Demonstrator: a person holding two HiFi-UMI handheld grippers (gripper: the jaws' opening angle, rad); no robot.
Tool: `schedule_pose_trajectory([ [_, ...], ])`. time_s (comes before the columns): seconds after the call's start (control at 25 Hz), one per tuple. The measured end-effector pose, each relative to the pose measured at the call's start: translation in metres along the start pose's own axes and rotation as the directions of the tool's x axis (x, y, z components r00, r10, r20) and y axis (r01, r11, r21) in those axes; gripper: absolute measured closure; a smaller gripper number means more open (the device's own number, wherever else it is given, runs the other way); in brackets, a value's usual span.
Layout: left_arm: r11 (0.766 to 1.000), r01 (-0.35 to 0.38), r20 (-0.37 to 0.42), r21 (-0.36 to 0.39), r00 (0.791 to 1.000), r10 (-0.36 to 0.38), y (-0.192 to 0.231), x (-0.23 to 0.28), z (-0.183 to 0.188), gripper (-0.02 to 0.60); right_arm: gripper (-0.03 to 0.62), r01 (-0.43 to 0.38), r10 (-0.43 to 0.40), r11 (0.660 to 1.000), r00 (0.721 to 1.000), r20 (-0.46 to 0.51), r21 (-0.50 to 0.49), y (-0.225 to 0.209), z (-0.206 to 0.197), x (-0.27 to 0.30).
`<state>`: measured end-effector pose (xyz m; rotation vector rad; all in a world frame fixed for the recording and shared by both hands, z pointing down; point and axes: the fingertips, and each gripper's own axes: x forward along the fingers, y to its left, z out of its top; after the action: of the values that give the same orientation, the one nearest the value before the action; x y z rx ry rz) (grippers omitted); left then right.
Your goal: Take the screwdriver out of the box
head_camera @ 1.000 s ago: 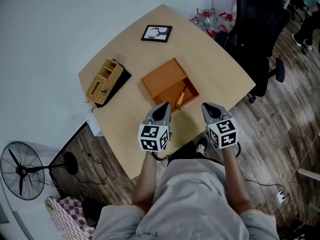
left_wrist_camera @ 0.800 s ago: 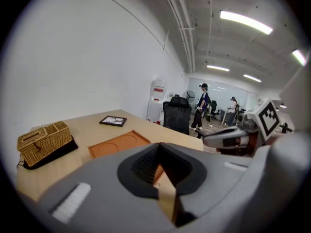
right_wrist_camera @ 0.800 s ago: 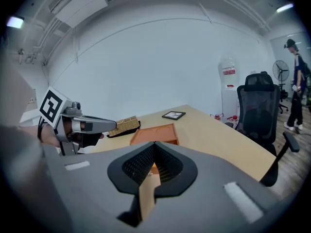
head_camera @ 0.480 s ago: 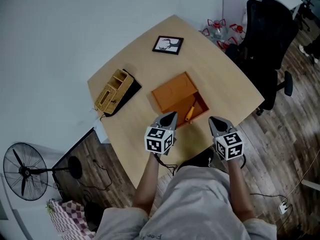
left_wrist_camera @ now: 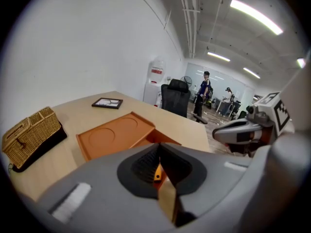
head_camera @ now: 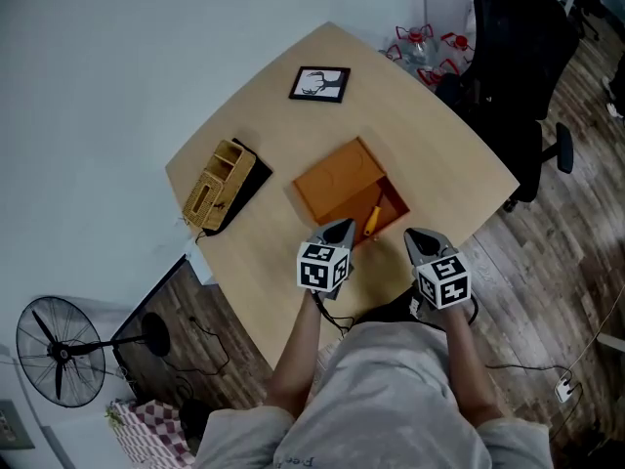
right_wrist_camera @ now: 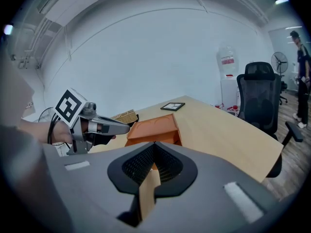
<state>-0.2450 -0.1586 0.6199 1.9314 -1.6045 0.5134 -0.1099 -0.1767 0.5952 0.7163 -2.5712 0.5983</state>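
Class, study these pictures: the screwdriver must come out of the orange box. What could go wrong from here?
1. The left hand-held gripper and the right hand-held gripper are both shut; reaching in like that could just push the screwdriver aside.
2. The lid covers most of the box, so the opening is tight, and a jaw might knock its wall and shift it.

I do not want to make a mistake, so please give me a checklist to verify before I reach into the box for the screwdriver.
1. Box open: ok, the lid covers only the far part.
2. Screwdriver visible inside: ok.
3. Left tongs open: not ok, shut.
4. Right tongs open: not ok, shut.
5. Both tongs empty: ok.
6. Basket apart from box: ok.
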Motion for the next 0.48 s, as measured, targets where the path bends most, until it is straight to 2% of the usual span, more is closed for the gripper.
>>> schedule_pose_trajectory([
  [0.12, 1.000, 0.019, -0.030, -0.022, 0.999, -0.019, 0.000, 0.009, -0.014, 0.524, 0.597, 0.000, -0.001, 1.000, 1.000, -0.022, -0.019, 0.003, -0.008, 0.003],
  [0.24, 0.998, 0.044, -0.061, -0.048, 0.997, -0.047, -0.001, 0.020, -0.026, 0.492, 0.597, 0.008, -0.009, 0.999, 0.999, -0.041, -0.039, 0.003, -0.012, 0.003],
  [0.48, 0.999, 0.045, -0.102, -0.027, 0.994, -0.047, -0.004, 0.033, -0.034, 0.483, 0.597, -0.003, 0.001, 0.998, 0.999, -0.038, -0.055, 0.007, -0.013, -0.003],
])
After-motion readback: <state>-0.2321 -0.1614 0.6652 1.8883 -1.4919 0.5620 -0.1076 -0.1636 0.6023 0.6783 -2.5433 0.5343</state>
